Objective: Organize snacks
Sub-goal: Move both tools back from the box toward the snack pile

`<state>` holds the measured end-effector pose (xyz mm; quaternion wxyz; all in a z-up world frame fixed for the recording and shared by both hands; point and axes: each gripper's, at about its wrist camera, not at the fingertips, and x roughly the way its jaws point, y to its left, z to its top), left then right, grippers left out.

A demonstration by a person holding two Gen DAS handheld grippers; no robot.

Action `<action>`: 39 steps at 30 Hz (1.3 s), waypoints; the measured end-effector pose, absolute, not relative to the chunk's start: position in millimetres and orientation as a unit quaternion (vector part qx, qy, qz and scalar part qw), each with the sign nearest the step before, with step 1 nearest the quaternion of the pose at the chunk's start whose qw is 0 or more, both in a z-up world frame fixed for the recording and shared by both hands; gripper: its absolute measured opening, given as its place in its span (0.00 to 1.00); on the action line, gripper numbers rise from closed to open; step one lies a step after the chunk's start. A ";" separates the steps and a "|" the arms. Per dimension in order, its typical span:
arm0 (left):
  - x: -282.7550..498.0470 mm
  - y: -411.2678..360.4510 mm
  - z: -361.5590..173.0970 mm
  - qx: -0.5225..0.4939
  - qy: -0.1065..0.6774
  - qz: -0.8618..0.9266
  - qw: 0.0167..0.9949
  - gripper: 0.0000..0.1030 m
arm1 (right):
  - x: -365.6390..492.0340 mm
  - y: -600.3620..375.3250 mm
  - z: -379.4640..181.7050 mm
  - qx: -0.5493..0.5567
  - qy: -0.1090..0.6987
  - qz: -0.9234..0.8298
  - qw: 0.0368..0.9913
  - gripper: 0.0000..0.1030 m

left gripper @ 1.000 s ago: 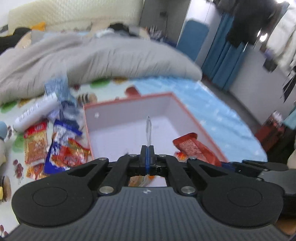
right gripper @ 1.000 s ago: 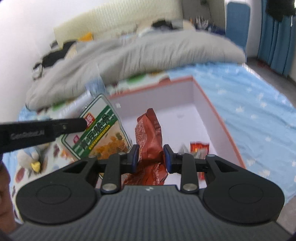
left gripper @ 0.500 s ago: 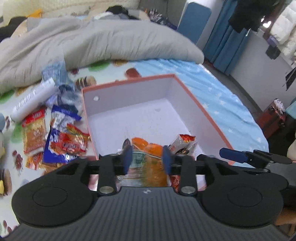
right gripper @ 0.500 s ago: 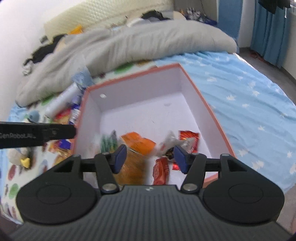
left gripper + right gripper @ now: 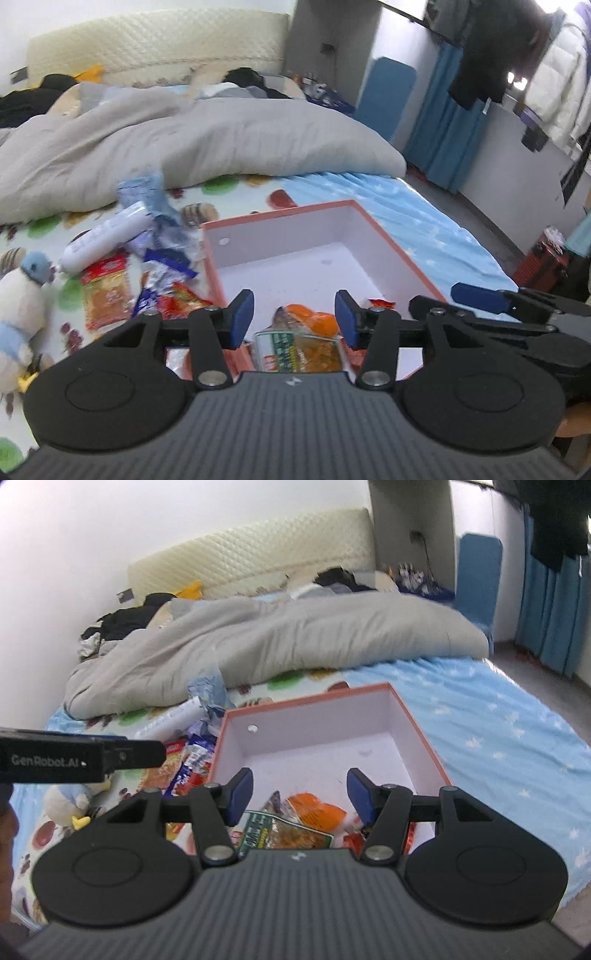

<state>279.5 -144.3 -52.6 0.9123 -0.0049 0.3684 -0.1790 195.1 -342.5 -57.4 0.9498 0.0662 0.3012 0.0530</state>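
An orange-rimmed box (image 5: 399, 251) (image 5: 417, 723) with a white inside lies on the bed. At its near end lie a green-and-orange packet (image 5: 295, 354) (image 5: 280, 834), an orange packet (image 5: 314, 317) (image 5: 314, 808) and a red packet (image 5: 354, 838). My left gripper (image 5: 293, 319) hovers over the box's near end; its jaws are opening and hold nothing. My right gripper (image 5: 300, 794) hangs open above the same end, also with nothing in it. Each view catches a finger (image 5: 476, 295) (image 5: 74, 760) of the other gripper at its edge.
Left of the box, loose snacks lie on the patterned sheet: an orange-red packet (image 5: 107, 291), blue wrappers (image 5: 166, 258) and a white tube (image 5: 107, 236). A plush toy (image 5: 22, 314) sits at the far left. A grey duvet (image 5: 221, 147) is bunched behind. The bed edge drops off on the right.
Both grippers let go of their packets, which now lie in the box's near end. Both have opened and drawn back and up from the box.
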 end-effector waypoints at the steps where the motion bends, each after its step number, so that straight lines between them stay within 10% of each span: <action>1: 273.7 -137.0 -52.1 -0.008 0.365 -0.176 0.914 0.53 | 193.3 -339.2 -56.2 0.066 0.298 0.057 0.951 0.57; 39: 168.9 85.1 -204.3 -0.157 0.356 -0.033 0.921 0.59 | 126.1 -162.2 -166.8 -0.022 0.285 0.155 0.946 0.56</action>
